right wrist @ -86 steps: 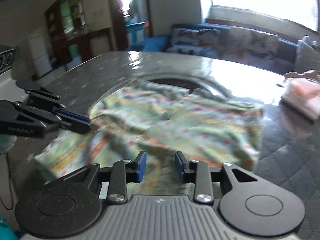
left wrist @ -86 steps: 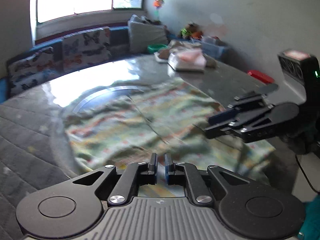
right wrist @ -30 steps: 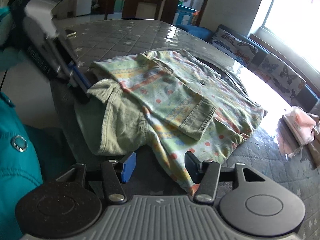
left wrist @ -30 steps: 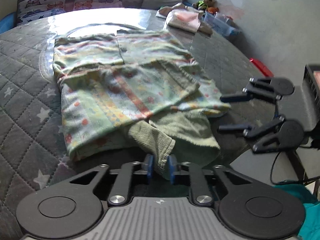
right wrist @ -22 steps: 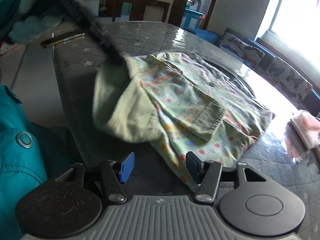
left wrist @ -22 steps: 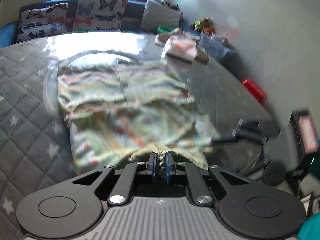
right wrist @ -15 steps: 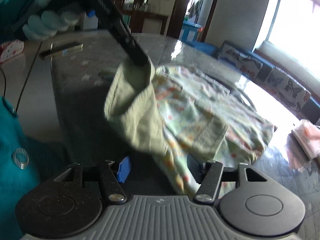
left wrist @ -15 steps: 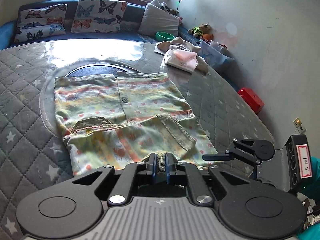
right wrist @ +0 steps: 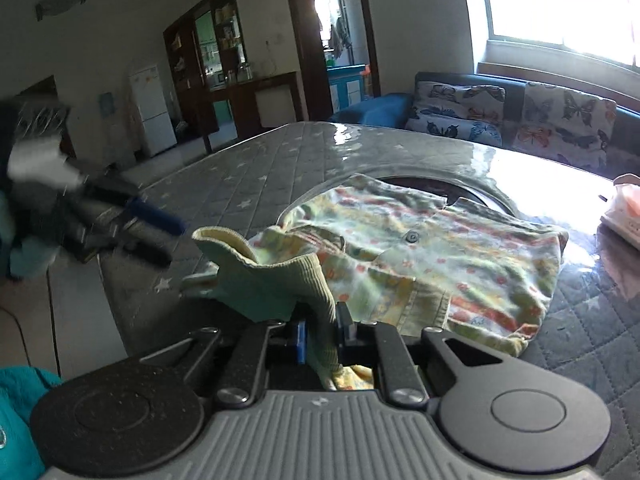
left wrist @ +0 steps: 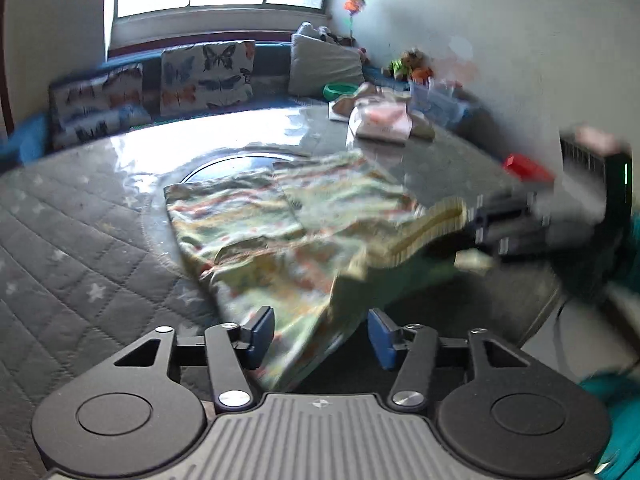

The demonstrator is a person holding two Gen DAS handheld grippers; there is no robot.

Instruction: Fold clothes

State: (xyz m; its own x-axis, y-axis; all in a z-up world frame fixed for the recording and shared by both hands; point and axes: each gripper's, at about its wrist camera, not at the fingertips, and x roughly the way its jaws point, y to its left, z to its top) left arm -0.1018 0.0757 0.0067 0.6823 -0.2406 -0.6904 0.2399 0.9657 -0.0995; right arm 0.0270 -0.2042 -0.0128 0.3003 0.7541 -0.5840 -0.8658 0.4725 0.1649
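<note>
Pale green, orange-spotted garment (right wrist: 460, 248)

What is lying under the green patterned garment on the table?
The garment lies on a grey quilted table cover with a round ring showing at its far edge. Whatever lies beneath its middle is hidden.

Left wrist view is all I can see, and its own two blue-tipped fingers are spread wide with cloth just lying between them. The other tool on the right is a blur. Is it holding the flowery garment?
Observer: Yes. In the right wrist view the right gripper is shut on the garment, pinching its green ribbed edge.
Visitor: Is that edge lifted or lying flat?
Observer: It looks lifted, raised above the quilted table, while the rest of the garment lies flat.
Visitor: What is on the side my view misses?
Observer: A white fridge near dark wooden cabinets.
</note>
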